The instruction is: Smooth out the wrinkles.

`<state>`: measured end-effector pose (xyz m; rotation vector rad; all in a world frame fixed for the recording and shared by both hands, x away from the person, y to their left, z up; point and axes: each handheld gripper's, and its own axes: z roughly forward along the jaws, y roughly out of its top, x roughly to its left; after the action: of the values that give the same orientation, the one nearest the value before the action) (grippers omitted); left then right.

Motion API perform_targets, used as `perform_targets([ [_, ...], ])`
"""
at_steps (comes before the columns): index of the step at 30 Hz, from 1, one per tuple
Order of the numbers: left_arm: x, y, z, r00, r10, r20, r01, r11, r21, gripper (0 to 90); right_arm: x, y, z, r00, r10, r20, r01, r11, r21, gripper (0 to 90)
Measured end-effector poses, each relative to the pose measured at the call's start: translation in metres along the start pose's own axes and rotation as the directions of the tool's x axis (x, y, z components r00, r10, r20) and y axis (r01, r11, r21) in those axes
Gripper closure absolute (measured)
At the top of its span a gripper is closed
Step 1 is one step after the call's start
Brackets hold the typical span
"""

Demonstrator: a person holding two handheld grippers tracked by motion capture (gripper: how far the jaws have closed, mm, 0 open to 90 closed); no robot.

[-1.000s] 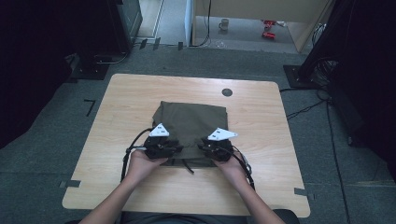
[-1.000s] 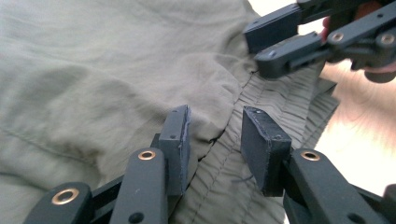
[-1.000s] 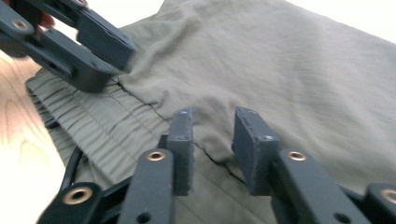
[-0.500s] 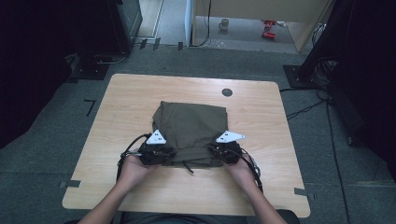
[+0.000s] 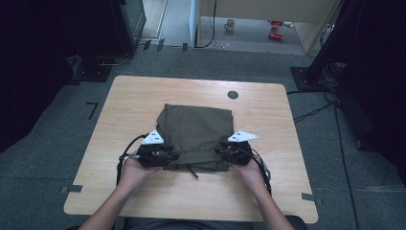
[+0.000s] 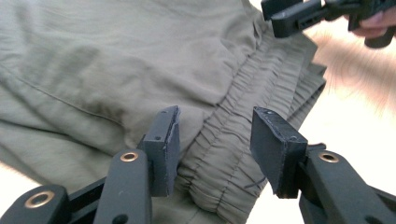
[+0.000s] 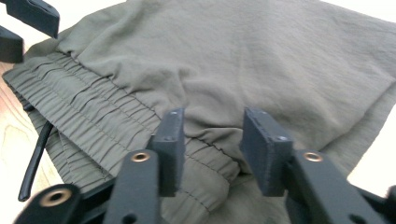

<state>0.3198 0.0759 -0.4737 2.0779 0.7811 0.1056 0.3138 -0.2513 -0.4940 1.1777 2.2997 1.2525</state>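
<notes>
Your left gripper (image 6: 212, 144) looks along its two black fingers (image 6: 163, 149) onto the folded olive trousers (image 6: 116, 60) lying on the pale desk (image 6: 345, 140). The fingers have just been opening; the gathered elastic waistband (image 6: 219, 154) runs up between them. The left finger lies against the cloth; whether the right finger touches the waistband edge you cannot tell. The waistband's stacked layers end at the upper right. There your other gripper (image 6: 299, 16) enters from the top edge, a hand (image 6: 376, 25) behind it, its black tip just above the waistband's far end.
</notes>
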Motion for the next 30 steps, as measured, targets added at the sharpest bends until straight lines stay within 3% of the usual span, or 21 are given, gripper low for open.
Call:
perform_targets([
  [10, 0.013, -0.003, -0.019, 0.9994, -0.014, -0.033, 0.012, 0.9986, -0.051, 46.3, -0.013, -0.001, -0.008, 0.9997, 0.015, 0.019, -0.015, 1.000, -0.020, 49.3],
  [16, 0.022, -0.008, -0.025, 0.9984, -0.015, -0.054, 0.013, 0.9994, -0.033, 44.3, -0.025, -0.004, -0.015, 0.9988, 0.031, 0.038, -0.030, 0.999, -0.036, 46.7],
  [30, 0.048, -0.018, -0.039, 0.9904, -0.054, -0.127, 0.048, 0.9974, -0.054, 42.5, -0.051, -0.015, -0.028, 0.9943, 0.067, 0.083, -0.063, 0.997, -0.047, 40.0],
])
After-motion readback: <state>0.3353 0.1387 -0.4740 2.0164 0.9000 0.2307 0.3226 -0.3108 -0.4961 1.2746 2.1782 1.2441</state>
